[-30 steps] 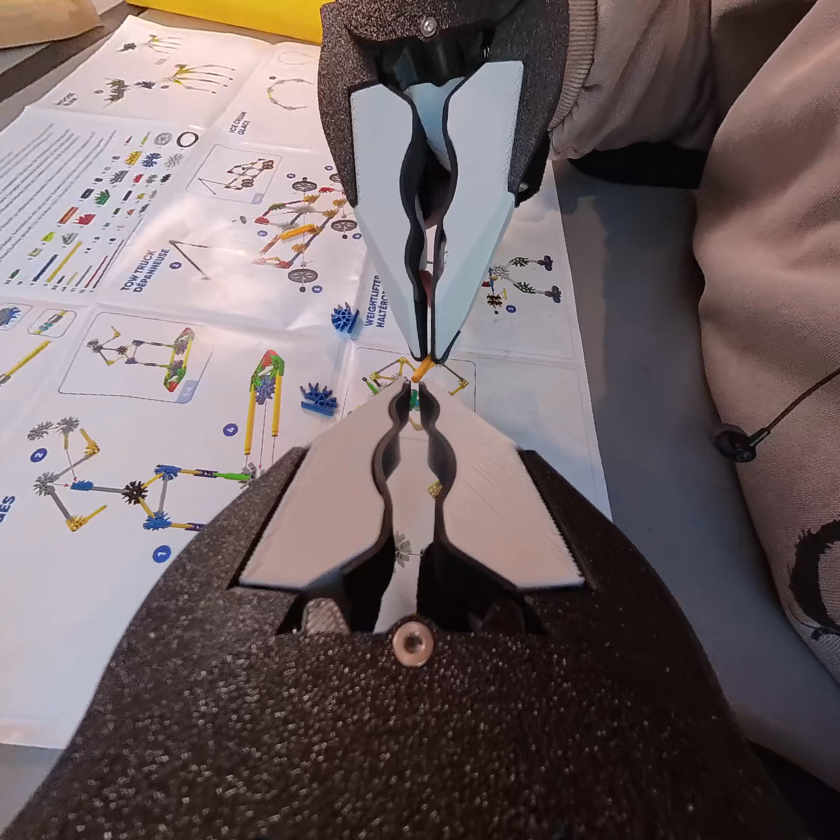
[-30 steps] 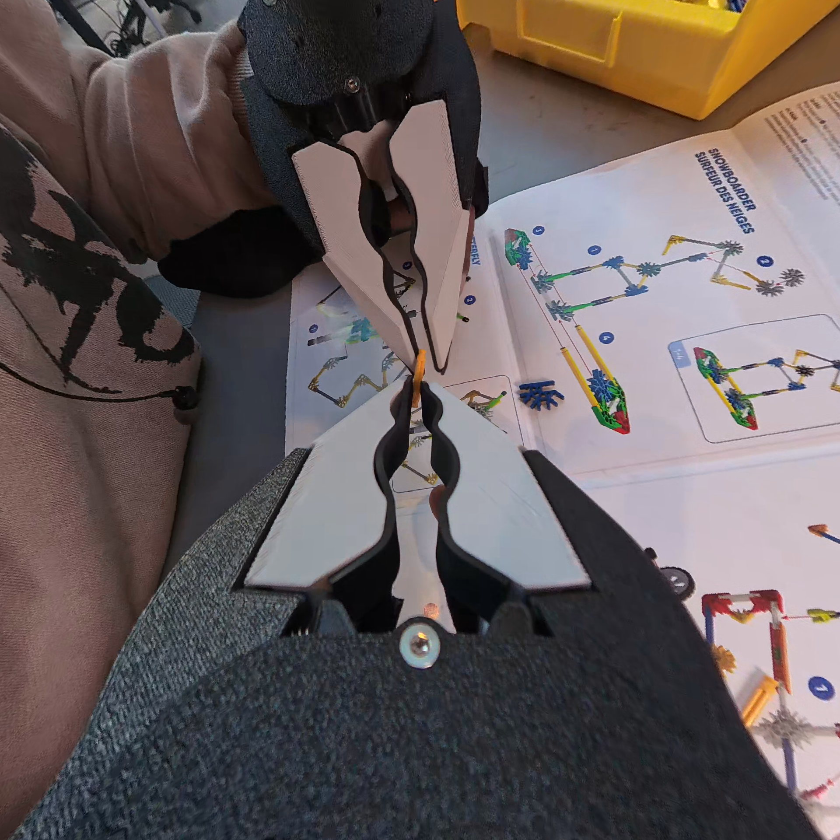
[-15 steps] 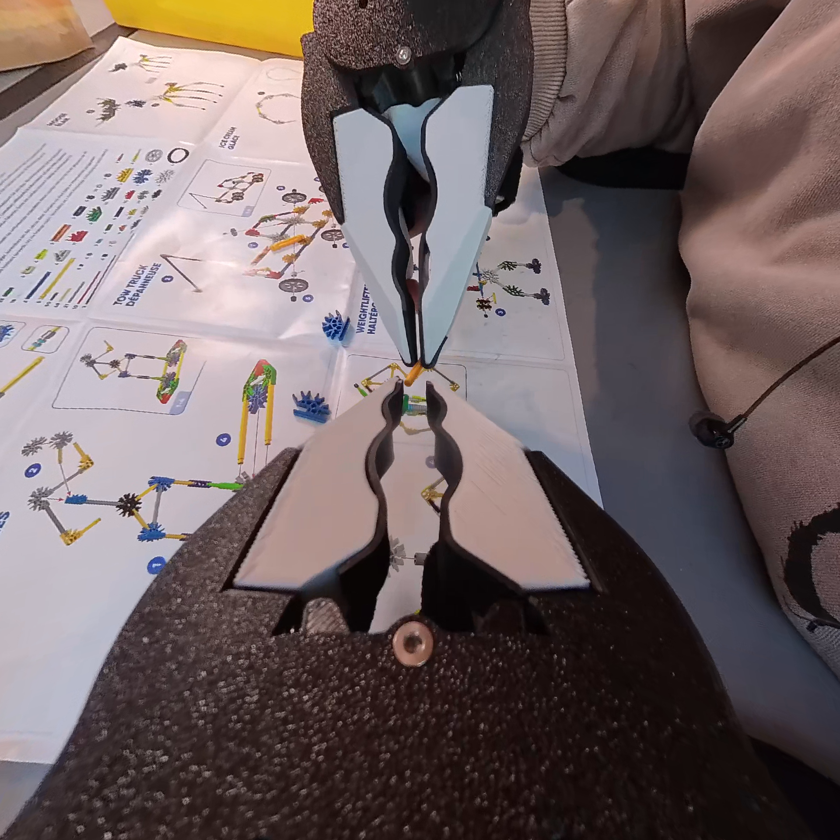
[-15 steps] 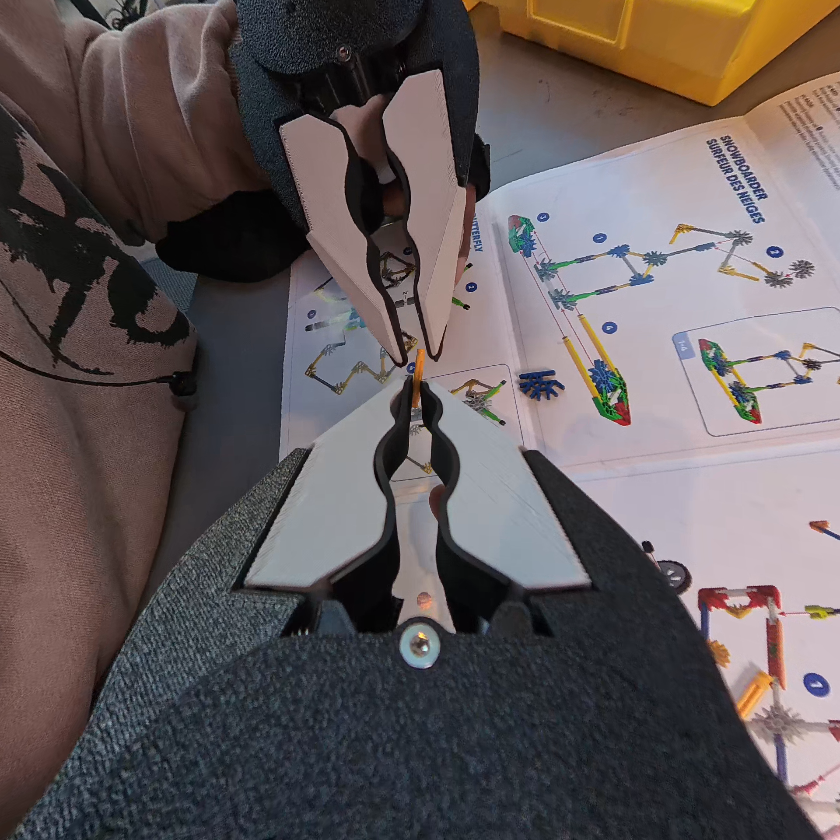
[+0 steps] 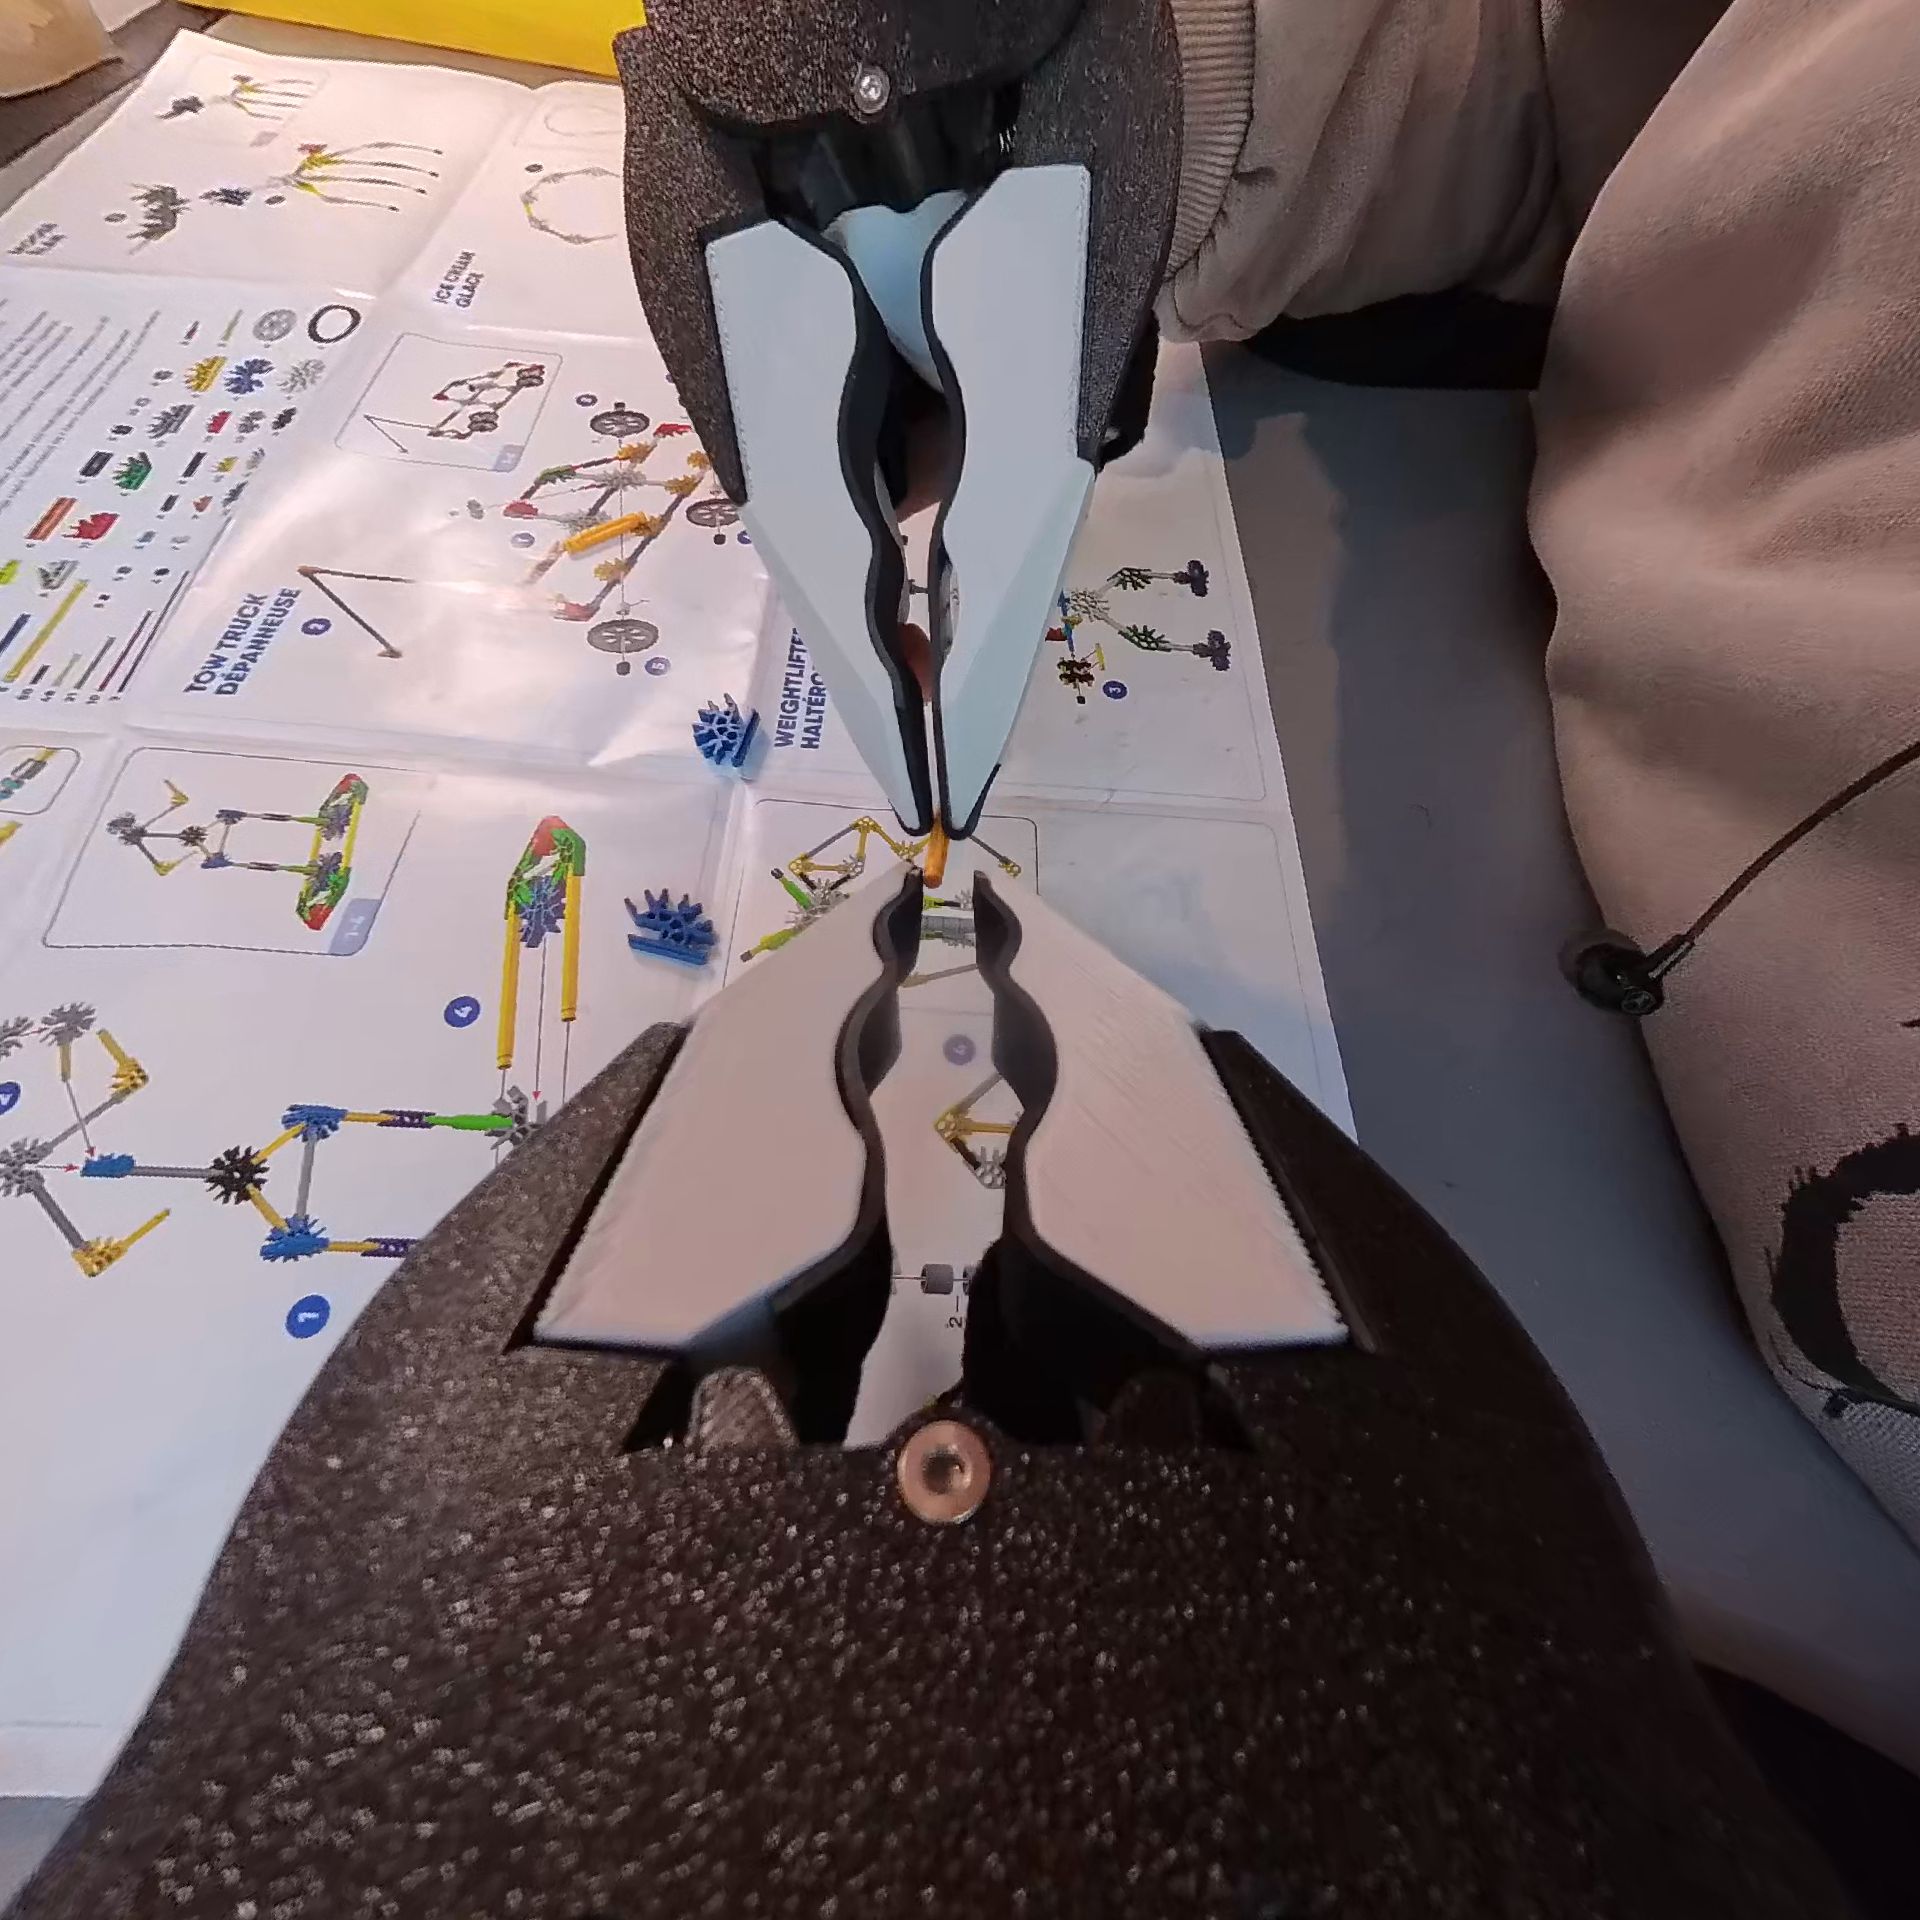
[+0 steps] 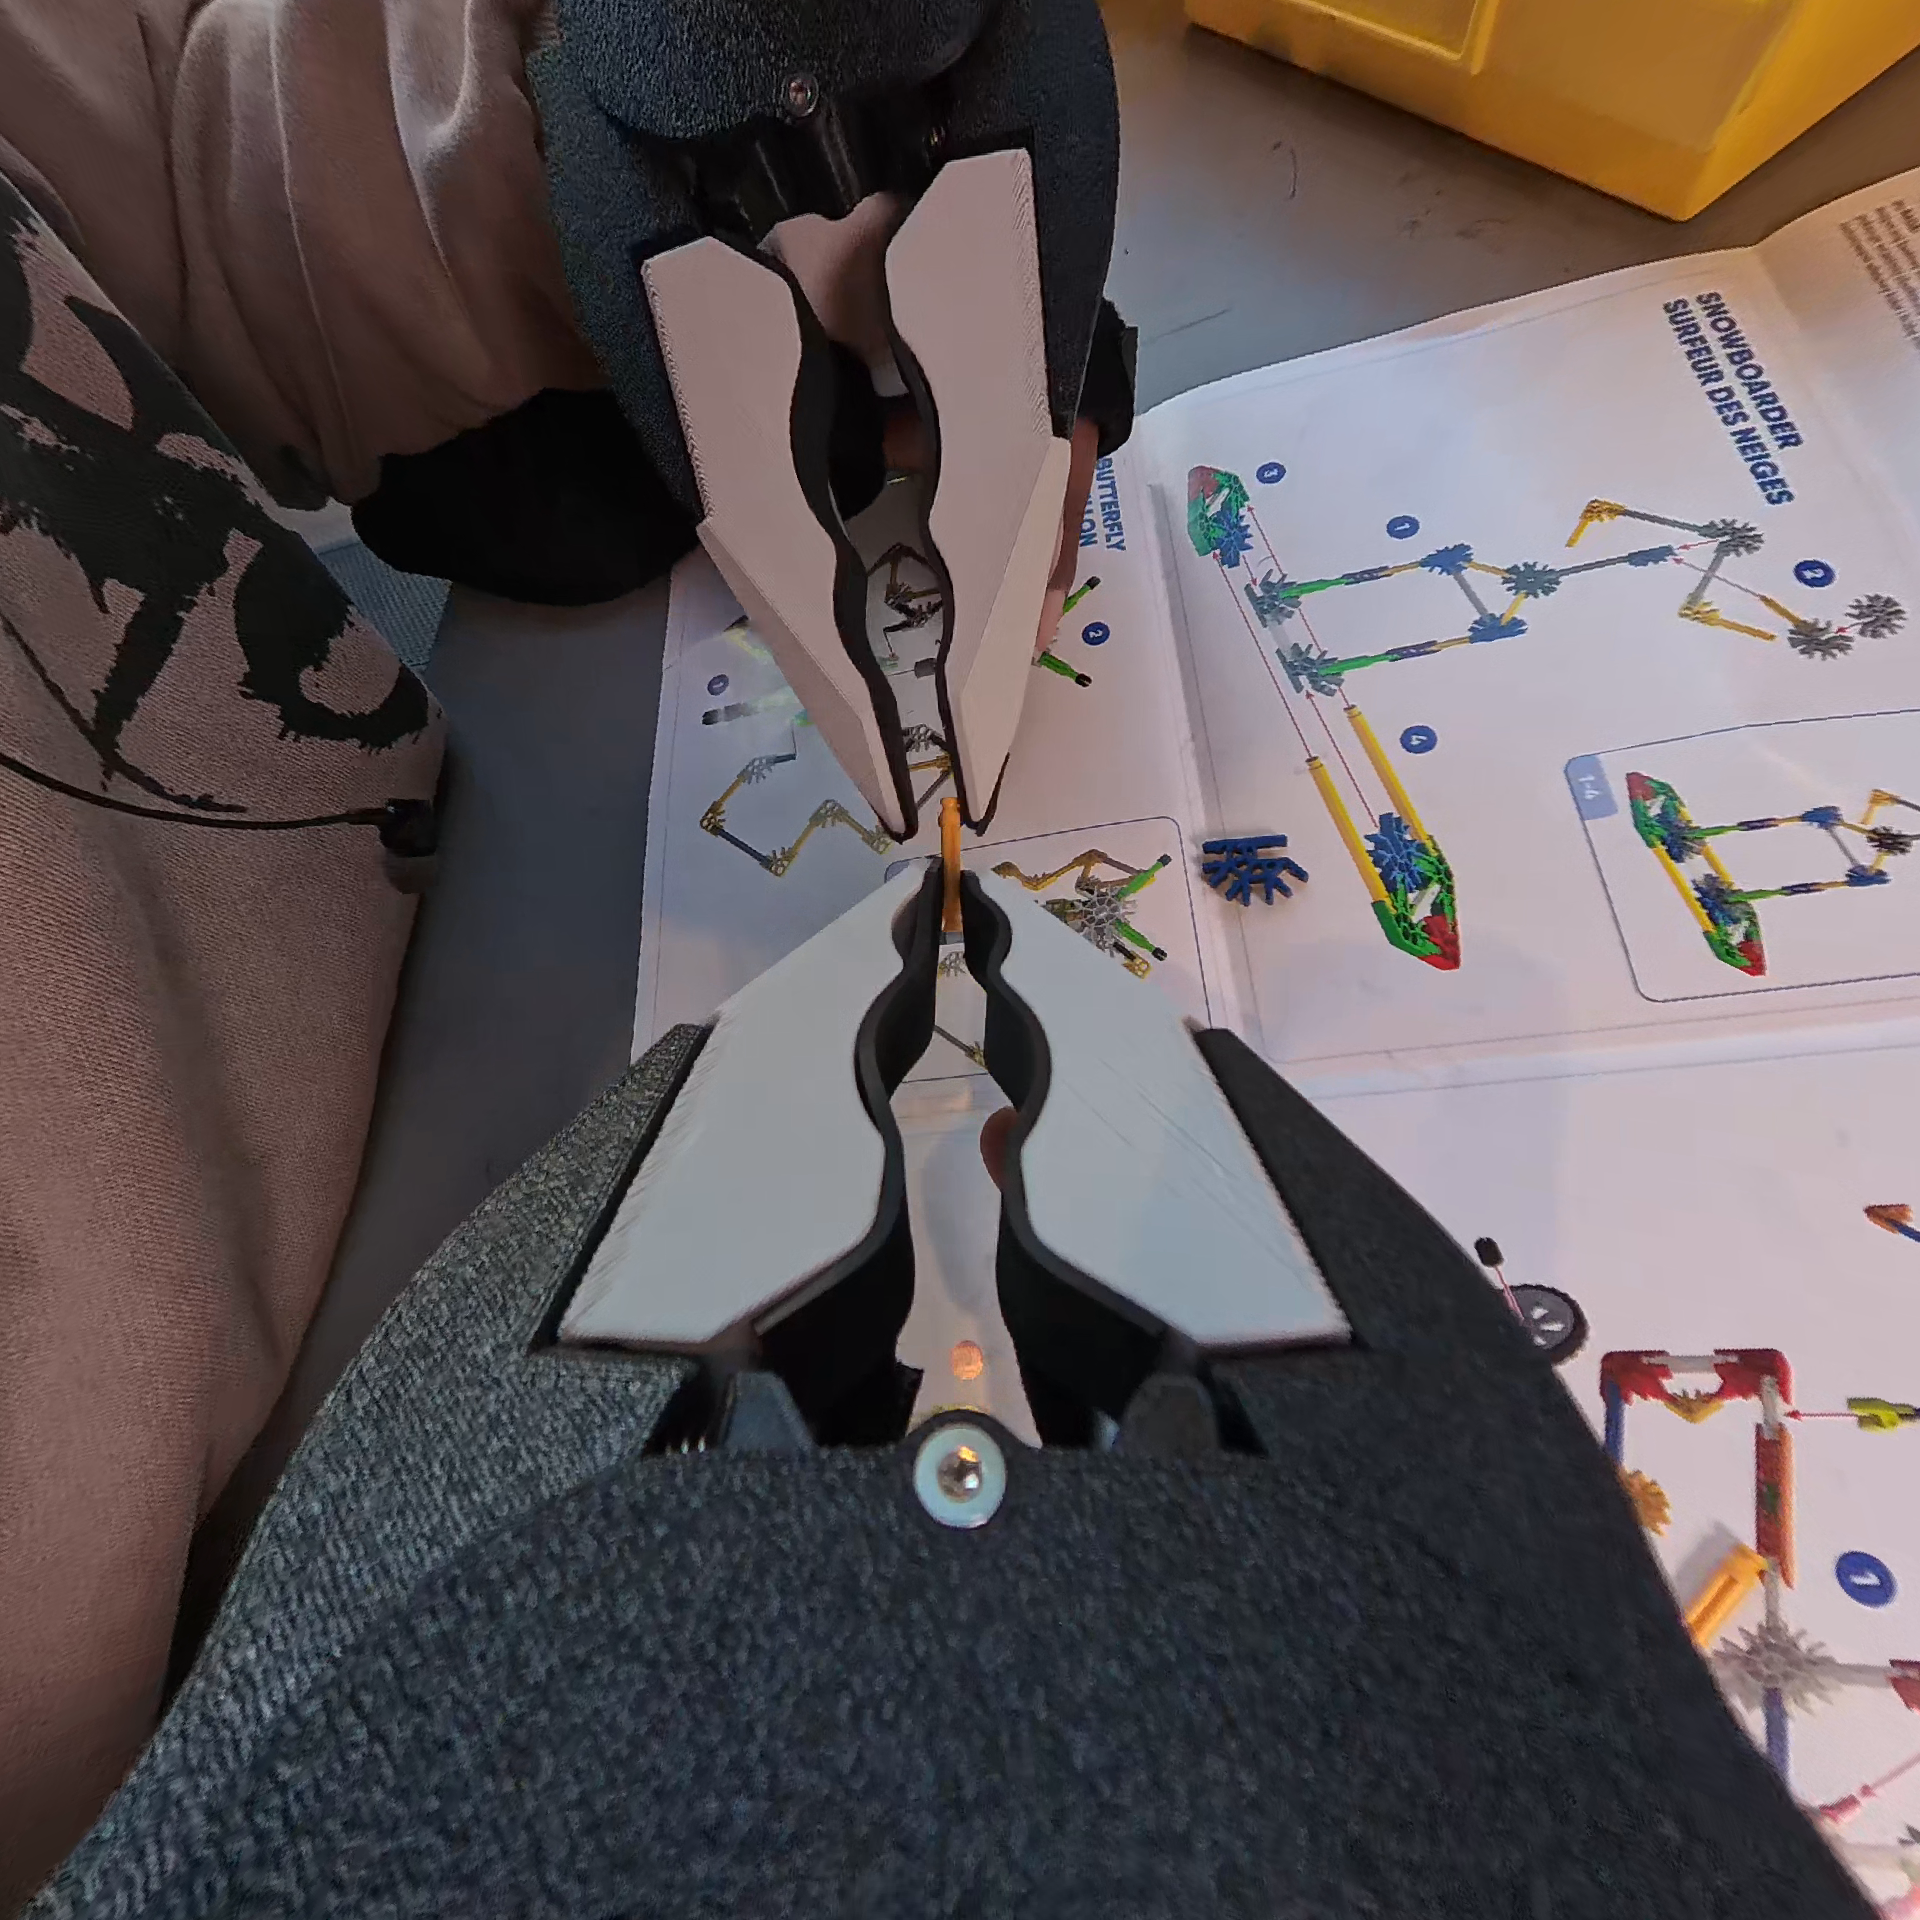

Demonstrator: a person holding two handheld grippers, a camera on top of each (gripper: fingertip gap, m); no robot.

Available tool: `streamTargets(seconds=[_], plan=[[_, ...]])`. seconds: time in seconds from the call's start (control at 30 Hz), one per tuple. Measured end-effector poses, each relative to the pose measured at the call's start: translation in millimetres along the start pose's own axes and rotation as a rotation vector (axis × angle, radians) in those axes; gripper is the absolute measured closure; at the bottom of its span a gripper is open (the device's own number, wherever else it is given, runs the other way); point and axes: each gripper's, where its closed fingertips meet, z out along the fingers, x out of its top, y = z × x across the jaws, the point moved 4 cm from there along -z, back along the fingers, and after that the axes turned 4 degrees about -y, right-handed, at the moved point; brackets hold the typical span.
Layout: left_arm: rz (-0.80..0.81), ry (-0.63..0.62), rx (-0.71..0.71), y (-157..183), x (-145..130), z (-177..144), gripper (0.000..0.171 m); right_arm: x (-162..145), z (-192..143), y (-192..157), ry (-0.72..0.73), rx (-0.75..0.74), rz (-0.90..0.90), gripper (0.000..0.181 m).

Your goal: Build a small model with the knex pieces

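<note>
A short orange rod is held between the two grippers, which face each other tip to tip above a printed instruction sheet. My right gripper is shut on the rod, whose free end sticks out towards my left gripper. My left gripper is slightly open. Its tips stand on either side of the rod's free end with small gaps. In the right wrist view the left gripper comes in from the top. In the left wrist view the right gripper does the same.
Two blue toothed connectors lie on the sheet left of the tips; one also shows in the right wrist view. A yellow bin stands at the far edge. A person's beige sleeves flank the grippers. Less than 4 cm separates the two grippers' tips.
My left gripper's jaws have parted from shut on the rod to slightly open. The right gripper has kept its hold on the rod.
</note>
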Motion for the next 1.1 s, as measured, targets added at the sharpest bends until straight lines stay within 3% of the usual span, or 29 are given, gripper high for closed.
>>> streamTargets(seconds=[1.1], plan=[[-0.045,0.028,0.048,-11.0,4.0,-4.4,0.169,3.3,-2.0,8.8,0.040,-0.089,-0.083,0.177]])
